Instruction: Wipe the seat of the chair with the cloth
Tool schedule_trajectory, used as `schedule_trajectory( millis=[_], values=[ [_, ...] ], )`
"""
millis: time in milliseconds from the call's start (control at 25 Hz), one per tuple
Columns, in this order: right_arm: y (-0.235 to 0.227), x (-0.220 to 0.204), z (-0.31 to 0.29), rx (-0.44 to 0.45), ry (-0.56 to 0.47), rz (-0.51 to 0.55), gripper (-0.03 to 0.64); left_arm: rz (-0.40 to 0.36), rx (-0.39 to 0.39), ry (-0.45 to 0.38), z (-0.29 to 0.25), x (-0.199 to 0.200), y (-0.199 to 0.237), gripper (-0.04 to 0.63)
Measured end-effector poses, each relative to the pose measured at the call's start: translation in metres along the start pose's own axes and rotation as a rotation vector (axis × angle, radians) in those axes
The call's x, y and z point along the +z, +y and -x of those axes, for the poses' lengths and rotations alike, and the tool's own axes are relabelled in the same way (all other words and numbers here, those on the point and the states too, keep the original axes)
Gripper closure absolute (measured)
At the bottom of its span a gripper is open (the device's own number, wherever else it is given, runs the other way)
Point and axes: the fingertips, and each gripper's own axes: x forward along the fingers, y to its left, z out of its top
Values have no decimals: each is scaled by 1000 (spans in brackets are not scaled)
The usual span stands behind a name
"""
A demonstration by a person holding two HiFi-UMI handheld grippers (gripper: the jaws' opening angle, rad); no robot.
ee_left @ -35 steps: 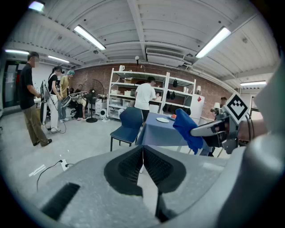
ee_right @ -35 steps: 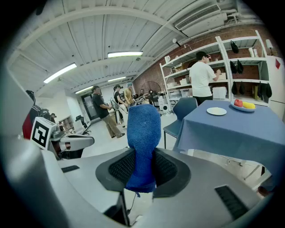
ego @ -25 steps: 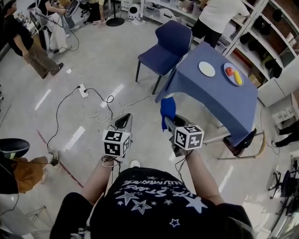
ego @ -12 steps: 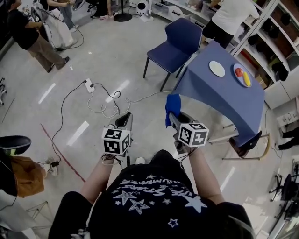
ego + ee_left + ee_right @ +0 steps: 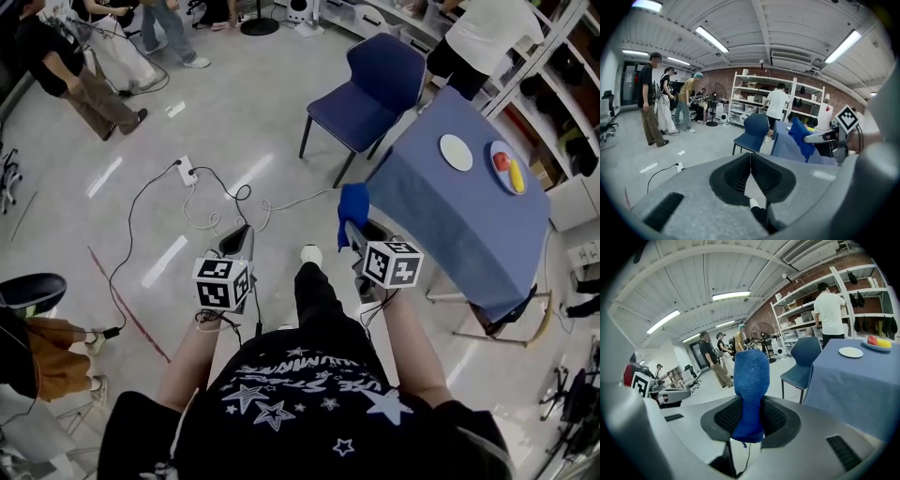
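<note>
Left gripper (image 5: 750, 160): found closed, pad against pad, with nothing held. Carried low before the torso, level with the right gripper (image 5: 749, 416) and well apart from it.

Right gripper: found clamped on the blue cloth (image 5: 751, 376), gripped at its lower part from both sides. Standing up past the fingertips as a rounded fold, with a short end hanging below them. Confirmed from the head view as a blue bunch right at the tips.

Noted beneath and between the two pairs of fingers: a dark trouser leg and a white shoe (image 5: 310, 255) on the grey floor (image 5: 234, 122).

Noted near, ahead of the left fingertips: a white power strip (image 5: 186, 171) on the floor with looping cables.

Noted just beyond the right fingertips and off to their right: a table under a blue cover (image 5: 469, 225), bearing a white plate (image 5: 456, 152) and, farther along, a second plate with red and yellow fruit (image 5: 507, 167).

Noted farther ahead of both pairs of fingertips: the dark blue chair (image 5: 370, 89), upright on the floor, just beside the far-left corner of the table, well apart from the cloth.

Noted beyond the chair: a person in a white top (image 5: 478, 37) facing metal shelving (image 5: 745, 101). Noted far off to the left of the left fingertips: several more people (image 5: 649, 103), standing.
</note>
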Motion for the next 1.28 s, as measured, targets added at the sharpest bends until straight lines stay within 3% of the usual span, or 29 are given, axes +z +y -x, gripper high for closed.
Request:
schedule_trajectory(
  millis=[320,800,1080,1280],
  values=[
    [-69,69,-99,32,19,-28,508,0,39,34,-107,53,32,575],
    [-160,179,-216,83,25,-32,508,7,109,16,-248,152,68,575],
    [-189,212,-241,80,5,-59,506,-37,78,19,-306,194,62,575],
    [-210,217,-252,33,-8,-131,506,-76,12,36,-346,217,60,575]
  ],
)
